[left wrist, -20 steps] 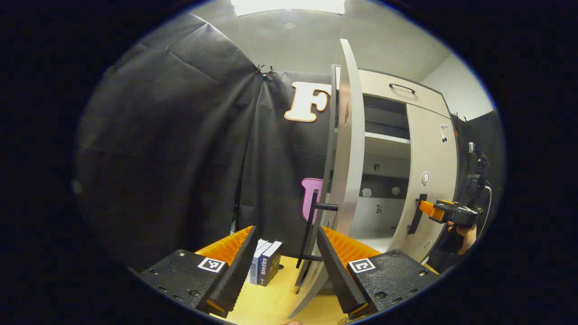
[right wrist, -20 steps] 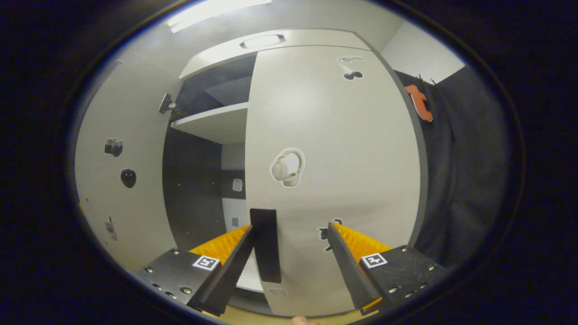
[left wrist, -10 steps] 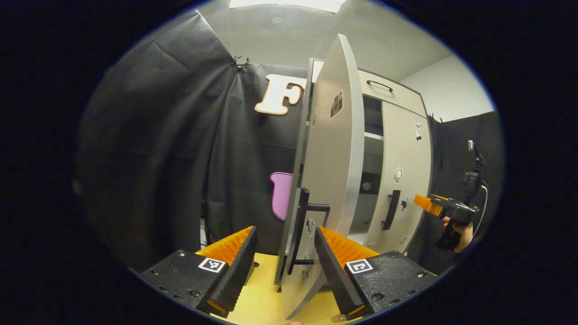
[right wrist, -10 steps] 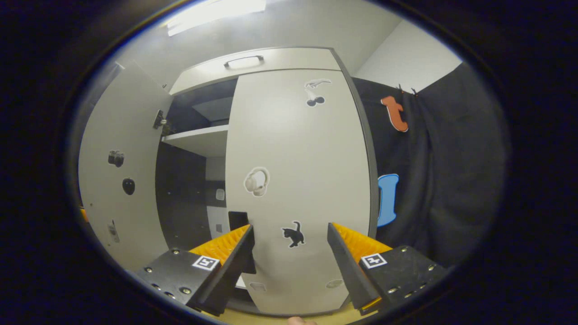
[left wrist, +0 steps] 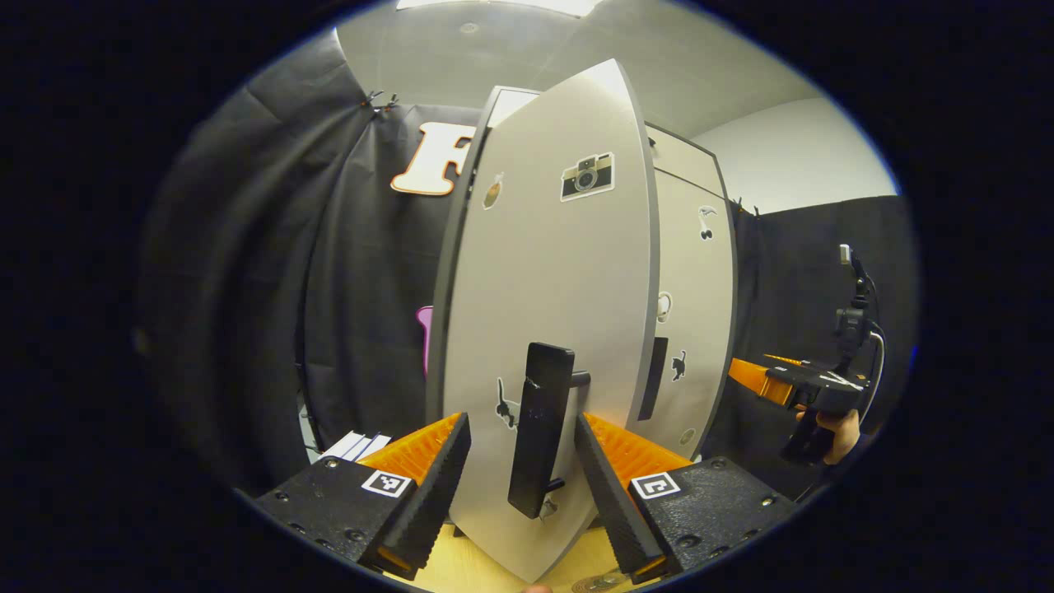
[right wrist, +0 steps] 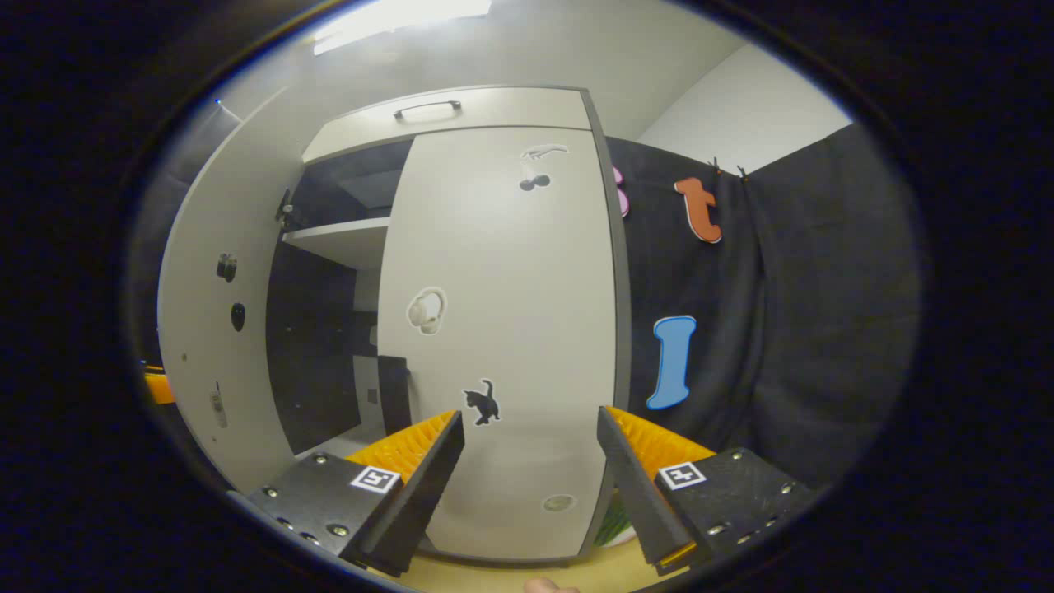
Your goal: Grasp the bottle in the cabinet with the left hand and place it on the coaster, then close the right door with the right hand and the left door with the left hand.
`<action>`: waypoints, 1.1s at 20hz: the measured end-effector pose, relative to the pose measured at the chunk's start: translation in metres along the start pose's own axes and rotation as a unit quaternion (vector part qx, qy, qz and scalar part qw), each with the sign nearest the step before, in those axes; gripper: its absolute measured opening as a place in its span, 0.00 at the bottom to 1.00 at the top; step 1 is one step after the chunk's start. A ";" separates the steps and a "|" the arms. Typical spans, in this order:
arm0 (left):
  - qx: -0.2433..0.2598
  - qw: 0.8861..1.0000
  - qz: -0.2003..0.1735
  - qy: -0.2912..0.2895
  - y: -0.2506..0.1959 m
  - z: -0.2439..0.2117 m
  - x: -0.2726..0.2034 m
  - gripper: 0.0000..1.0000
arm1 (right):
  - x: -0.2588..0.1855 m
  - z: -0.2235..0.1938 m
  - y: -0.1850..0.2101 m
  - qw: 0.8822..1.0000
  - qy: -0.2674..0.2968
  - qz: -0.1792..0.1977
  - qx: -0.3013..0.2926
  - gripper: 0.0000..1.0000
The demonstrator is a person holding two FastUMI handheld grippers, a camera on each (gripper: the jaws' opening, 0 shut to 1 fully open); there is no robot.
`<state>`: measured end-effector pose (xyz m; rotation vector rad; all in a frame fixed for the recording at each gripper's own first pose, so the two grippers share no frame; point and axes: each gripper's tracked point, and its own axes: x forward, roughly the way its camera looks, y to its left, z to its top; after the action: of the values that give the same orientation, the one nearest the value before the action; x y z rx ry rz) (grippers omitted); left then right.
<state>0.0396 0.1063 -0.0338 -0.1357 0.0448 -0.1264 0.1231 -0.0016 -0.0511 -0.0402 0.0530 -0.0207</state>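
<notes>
Between the spread fingers of the left hand-held gripper [left wrist: 522, 482] stands the black bar handle [left wrist: 539, 428] of the pale grey, sticker-dotted left cabinet door [left wrist: 547, 329], seemingly part-open beside the shut right door [right wrist: 502, 329], so pushing it flush comes next, the right hand-held gripper [right wrist: 531, 486] idling wide.

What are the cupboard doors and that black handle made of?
The left door and right door look like painted or laminated board: smooth, matte, pale grey, with stickers lying flat on them. The handle looks like matte black plastic or coated metal; its dull, even surface leaves that open.
</notes>
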 end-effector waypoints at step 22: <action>-0.003 0.999 -0.046 0.013 -0.049 -0.009 0.090 1.00 | -0.047 -0.009 -0.155 0.990 0.018 -0.142 0.001 0.99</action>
<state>0.1221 0.0452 -0.0392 -0.1413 0.0646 -0.2201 0.0726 -0.1555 -0.0517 -0.0454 0.0835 -0.3071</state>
